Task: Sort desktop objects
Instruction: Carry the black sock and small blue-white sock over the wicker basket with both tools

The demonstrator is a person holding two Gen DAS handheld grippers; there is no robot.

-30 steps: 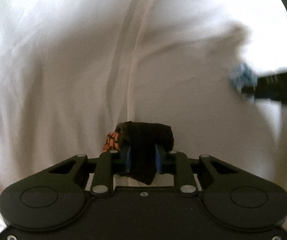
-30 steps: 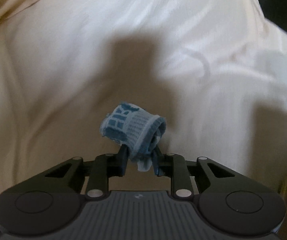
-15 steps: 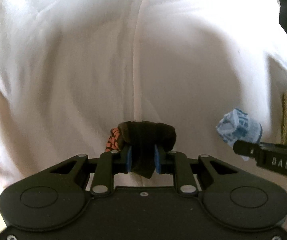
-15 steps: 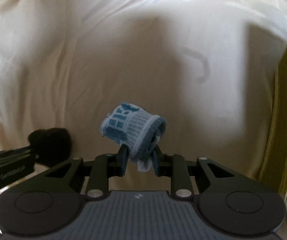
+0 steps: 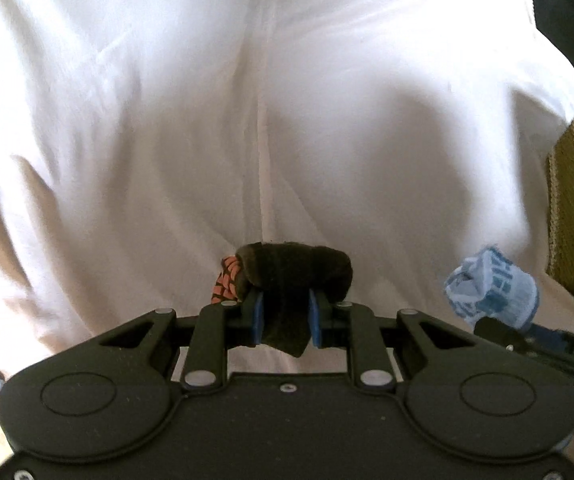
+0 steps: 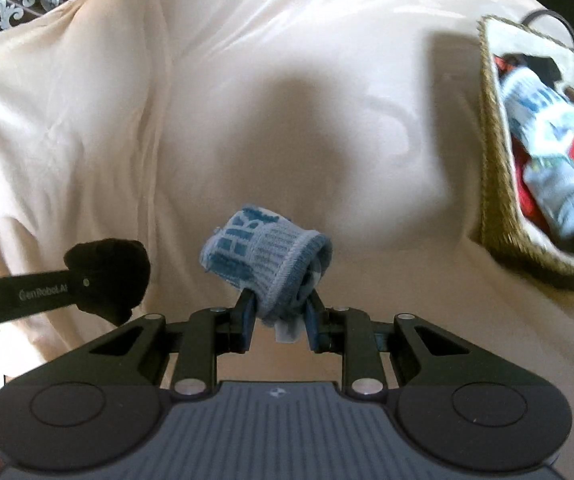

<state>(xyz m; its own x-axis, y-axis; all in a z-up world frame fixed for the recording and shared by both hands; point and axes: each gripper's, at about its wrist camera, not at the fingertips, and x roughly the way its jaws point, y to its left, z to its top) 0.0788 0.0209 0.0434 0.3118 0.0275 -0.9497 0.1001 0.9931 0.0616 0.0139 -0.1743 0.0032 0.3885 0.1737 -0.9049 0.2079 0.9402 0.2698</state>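
My left gripper (image 5: 285, 317) is clamped on a rolled black sock (image 5: 295, 276) with an orange-patterned bit showing at its left end. The roll lies crosswise to my fingers, its long axis running left to right, and a tail of dark fabric hangs down between the blue pads. It is lifted clear of the cream cloth (image 5: 167, 120) that covers the counter.

Beside it, to the right, my right gripper (image 6: 278, 317) is clamped on a rolled light blue sock (image 6: 265, 246) with darker blue lettering. That roll also sits across the fingers, tilted a little, with its open cuff end to the right and the lettered end to the left. A small white scrap hangs below the pads. The two rolls are near each other but apart.

Further right stands the woven basket (image 6: 491, 128), on the cloth at its right edge. Several socks already lie in it, among them blue-and-white, red and green ones, so I judge a good part of the sorting done. No loose socks show on the cloth in either view. What is left, as I judge it, is carrying these two rolls over the rim and letting go.
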